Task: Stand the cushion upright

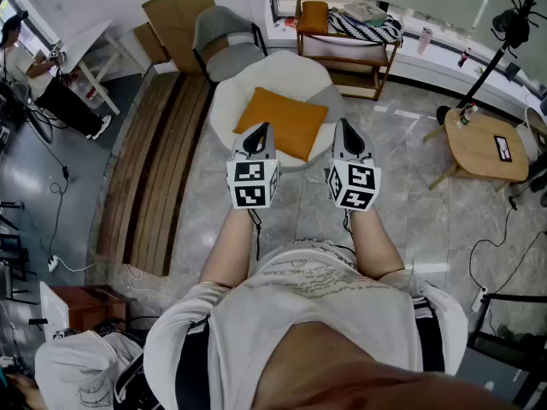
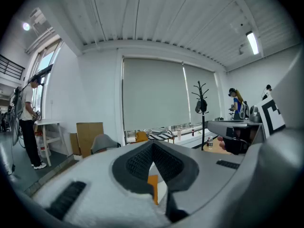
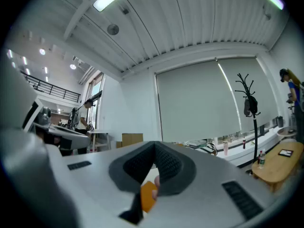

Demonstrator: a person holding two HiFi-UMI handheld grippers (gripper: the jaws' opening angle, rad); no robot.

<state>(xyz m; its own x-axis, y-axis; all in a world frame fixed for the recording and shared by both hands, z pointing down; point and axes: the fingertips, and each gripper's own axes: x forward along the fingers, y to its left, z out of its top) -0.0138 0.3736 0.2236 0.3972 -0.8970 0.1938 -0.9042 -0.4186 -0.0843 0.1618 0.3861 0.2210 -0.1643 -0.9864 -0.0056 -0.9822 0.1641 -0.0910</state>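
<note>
An orange cushion [image 1: 281, 121] lies flat and tilted like a diamond on a round white seat [image 1: 231, 97]. My left gripper [image 1: 256, 130] hovers near the cushion's front left edge, its jaws shut with nothing between them. My right gripper [image 1: 346, 127] sits just right of the cushion's front corner, also shut and empty. A sliver of orange cushion [image 2: 153, 185] shows past the closed jaws in the left gripper view, and a bit of cushion [image 3: 148, 194] shows the same way in the right gripper view.
A grey chair [image 1: 224, 39] and cardboard [image 1: 178, 11] stand behind the seat. A wooden shelf [image 1: 346, 41] holds a striped cushion [image 1: 366, 26]. A small round wooden table [image 1: 485, 146] stands right. A slatted bench [image 1: 158, 169] runs along the left. A person [image 1: 43, 75] stands far left.
</note>
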